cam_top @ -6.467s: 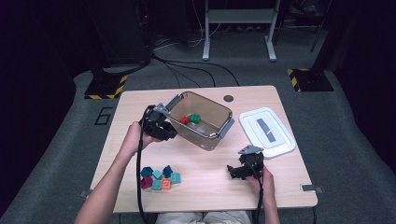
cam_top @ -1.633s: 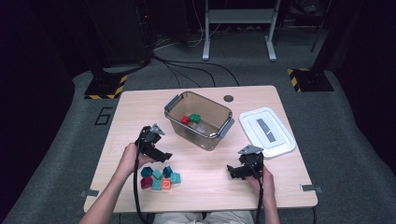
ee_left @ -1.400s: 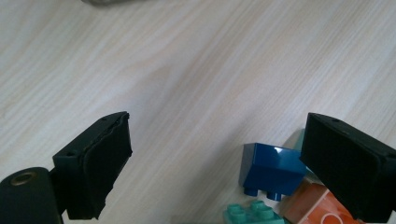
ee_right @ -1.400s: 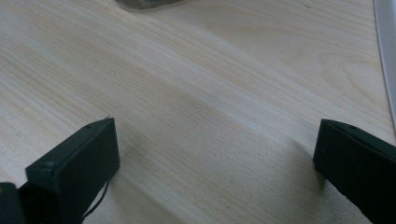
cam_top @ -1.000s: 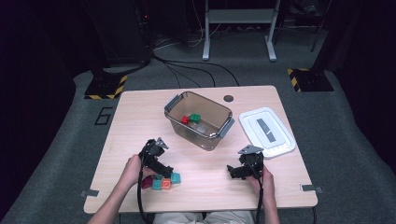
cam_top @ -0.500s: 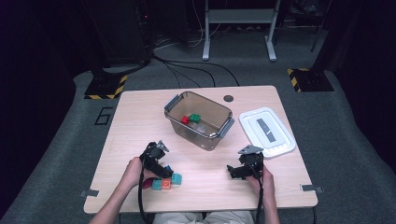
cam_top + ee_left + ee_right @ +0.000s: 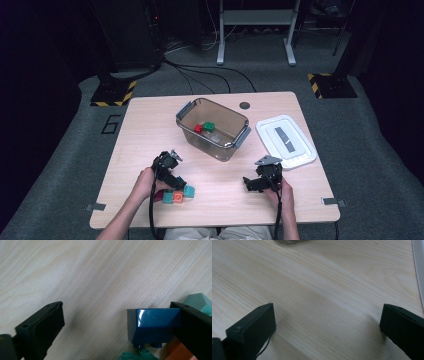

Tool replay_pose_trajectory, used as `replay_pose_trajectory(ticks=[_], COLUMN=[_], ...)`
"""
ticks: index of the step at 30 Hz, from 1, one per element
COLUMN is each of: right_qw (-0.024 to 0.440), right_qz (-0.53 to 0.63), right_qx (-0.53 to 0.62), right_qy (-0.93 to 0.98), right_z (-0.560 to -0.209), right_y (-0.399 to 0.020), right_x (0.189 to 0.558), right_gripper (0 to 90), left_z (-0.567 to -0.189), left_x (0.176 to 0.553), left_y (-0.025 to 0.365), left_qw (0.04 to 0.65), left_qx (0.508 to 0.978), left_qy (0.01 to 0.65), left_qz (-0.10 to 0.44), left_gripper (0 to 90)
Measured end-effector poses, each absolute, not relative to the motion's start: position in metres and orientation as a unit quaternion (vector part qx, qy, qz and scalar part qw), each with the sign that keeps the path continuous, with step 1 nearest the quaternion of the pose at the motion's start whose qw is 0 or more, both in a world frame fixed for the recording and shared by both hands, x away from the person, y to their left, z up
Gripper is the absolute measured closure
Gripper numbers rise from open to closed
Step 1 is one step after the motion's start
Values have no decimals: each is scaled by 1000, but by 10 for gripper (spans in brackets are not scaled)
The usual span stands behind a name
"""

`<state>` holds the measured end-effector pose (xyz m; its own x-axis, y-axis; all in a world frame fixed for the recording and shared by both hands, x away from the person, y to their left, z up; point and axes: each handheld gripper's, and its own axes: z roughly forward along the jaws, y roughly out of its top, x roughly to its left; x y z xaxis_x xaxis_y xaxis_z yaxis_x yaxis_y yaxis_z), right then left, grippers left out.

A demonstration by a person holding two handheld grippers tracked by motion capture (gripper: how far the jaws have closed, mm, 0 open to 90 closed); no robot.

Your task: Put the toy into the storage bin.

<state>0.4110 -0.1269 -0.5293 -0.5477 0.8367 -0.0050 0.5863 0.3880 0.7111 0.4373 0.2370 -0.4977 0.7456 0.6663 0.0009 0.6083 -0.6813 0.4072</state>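
Left tool (image 7: 117, 322) spread wide at dark blue block (image 7: 152, 325), grasp step.
Next: close on it, carry to bin (image 7: 212, 127); right tool (image 7: 327, 332) spread, idle.

- The left gripper (image 7: 176, 181), earlier up at the clear bin (image 7: 212, 128), now sits low over the pile of blocks (image 7: 175, 195) at the table's near edge.
- Its jaws have just been opening; the dark blue block (image 7: 152, 325) sits between them against one jaw, the other well clear.

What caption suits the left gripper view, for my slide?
Open left gripper straddles a dark blue block on the wooden table.
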Motion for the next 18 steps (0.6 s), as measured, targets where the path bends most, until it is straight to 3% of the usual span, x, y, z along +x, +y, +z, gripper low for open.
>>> replay_pose_trajectory(ticks=[4,6,10,18], right_qw=[186,186,186,186], right_qz=[337,337,337,338], right_qx=[434,434,435,437], right_qy=[814,814,814,813], right_z=[-529,-529,-529,-529], right_y=[-128,-128,-127,-127], right_x=[411,411,411,411], right_gripper=[0,0,0,0], left_z=[-498,-497,-496,-495], left_x=[437,437,435,434], left_y=[236,237,237,241], left_qw=[193,197,207,215], left_qx=[913,914,915,911], left_qy=[350,346,338,342], left_qz=[77,79,74,83], left_gripper=[14,98,352,563])
